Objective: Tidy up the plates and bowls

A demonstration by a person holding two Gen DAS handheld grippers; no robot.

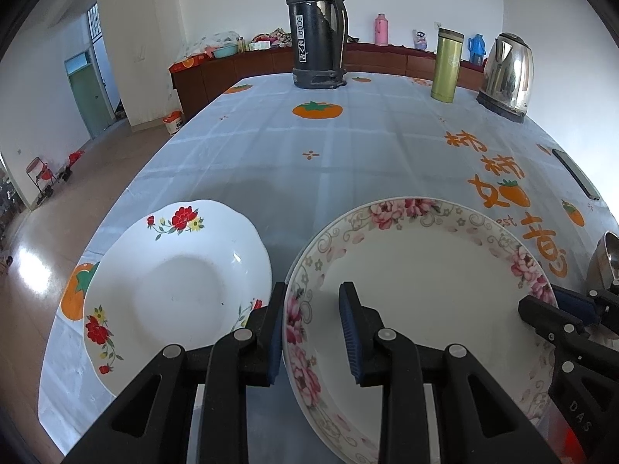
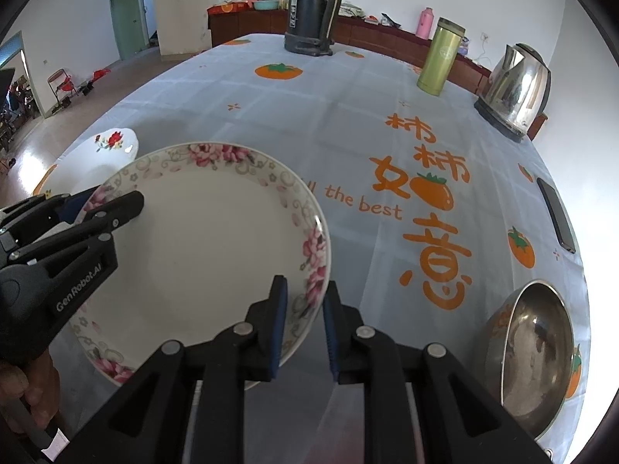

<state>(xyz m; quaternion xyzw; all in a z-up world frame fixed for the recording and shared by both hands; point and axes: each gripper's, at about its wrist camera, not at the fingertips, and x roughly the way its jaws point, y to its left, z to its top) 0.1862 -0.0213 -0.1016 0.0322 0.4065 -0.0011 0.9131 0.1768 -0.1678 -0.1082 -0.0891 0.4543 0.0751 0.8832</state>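
A white plate with a pink-flower rim (image 1: 425,290) (image 2: 201,251) is held between both grippers, tilted and seemingly just above the tablecloth. My left gripper (image 1: 313,328) (image 2: 104,201) is shut on its left rim, one finger over it and one under. My right gripper (image 2: 305,321) (image 1: 557,309) is shut on the opposite, right rim. A deeper white plate with red flowers (image 1: 174,282) (image 2: 112,143) lies on the cloth just left of it, near the table's left edge. A steel bowl (image 2: 537,352) (image 1: 603,263) sits to the right.
A black thermos (image 1: 315,31), a green tumbler (image 1: 447,65) and a steel kettle (image 1: 506,73) stand along the far edge. A dark phone (image 2: 557,212) lies at the right side. A hand (image 2: 23,394) grips the left tool. The floor drops off to the left.
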